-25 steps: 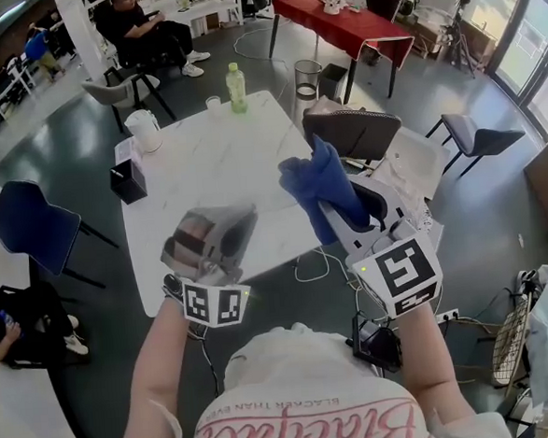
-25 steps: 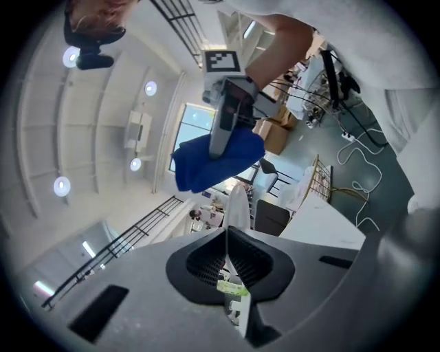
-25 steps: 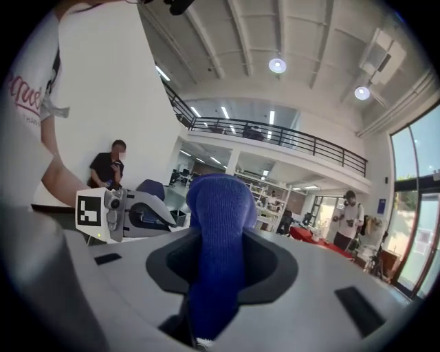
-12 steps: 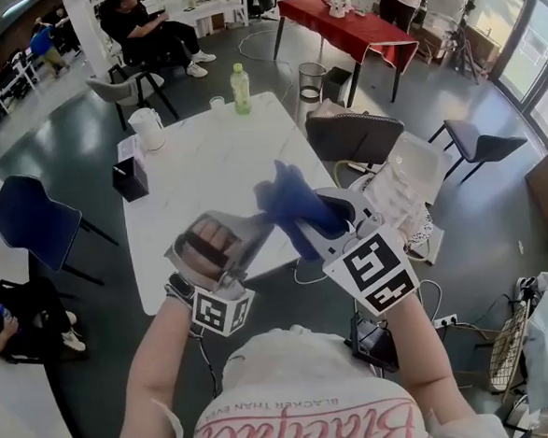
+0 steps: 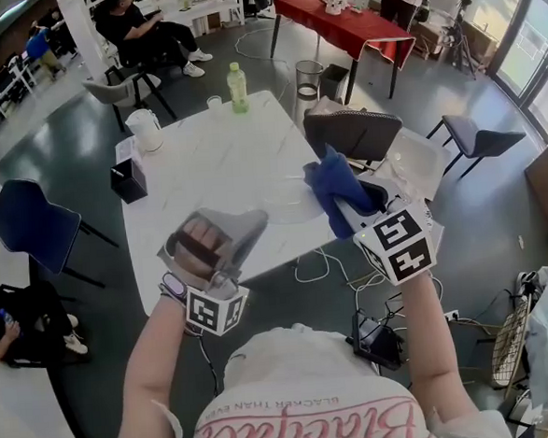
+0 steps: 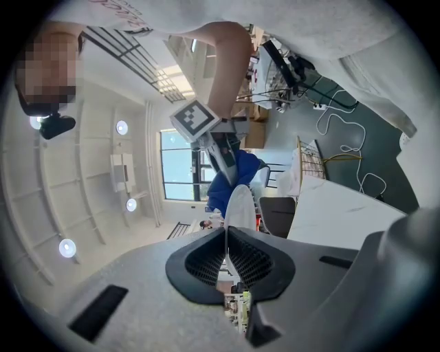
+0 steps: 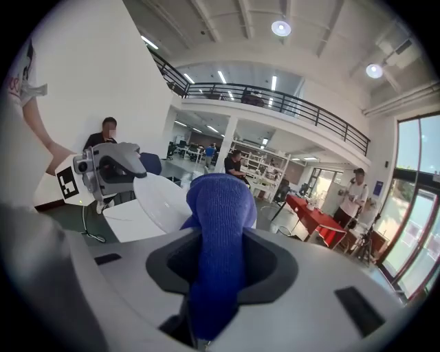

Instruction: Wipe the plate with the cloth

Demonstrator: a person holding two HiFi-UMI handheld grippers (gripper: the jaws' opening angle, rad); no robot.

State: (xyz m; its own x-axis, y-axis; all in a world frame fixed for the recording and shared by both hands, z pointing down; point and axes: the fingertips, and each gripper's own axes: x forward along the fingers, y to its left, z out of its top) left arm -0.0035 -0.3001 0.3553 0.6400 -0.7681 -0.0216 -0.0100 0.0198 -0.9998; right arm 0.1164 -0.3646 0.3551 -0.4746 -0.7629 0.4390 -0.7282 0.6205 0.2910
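Since half a second ago the right gripper [image 5: 350, 215] has drawn away from the left gripper [image 5: 227, 237] and moved to the right, carrying the cloth [image 5: 334, 187] with it. The right gripper's jaws are clenched on the blue cloth [image 7: 218, 227], which stands bunched up between them and rises above their tips. The left gripper [image 6: 227, 253] is clamped on the rim of the plate [image 6: 240, 203], a pale, see-through dish held on edge in the air in front of the person. In the head view the plate [image 5: 287, 203] lies between the two grippers, with the cloth at its right edge; contact between them cannot be confirmed. Both are held over the near edge of the white bench [image 5: 205, 162], which carries a green bottle [image 5: 236, 87], a white jug [image 5: 144, 131] and a black box [image 5: 128, 180].
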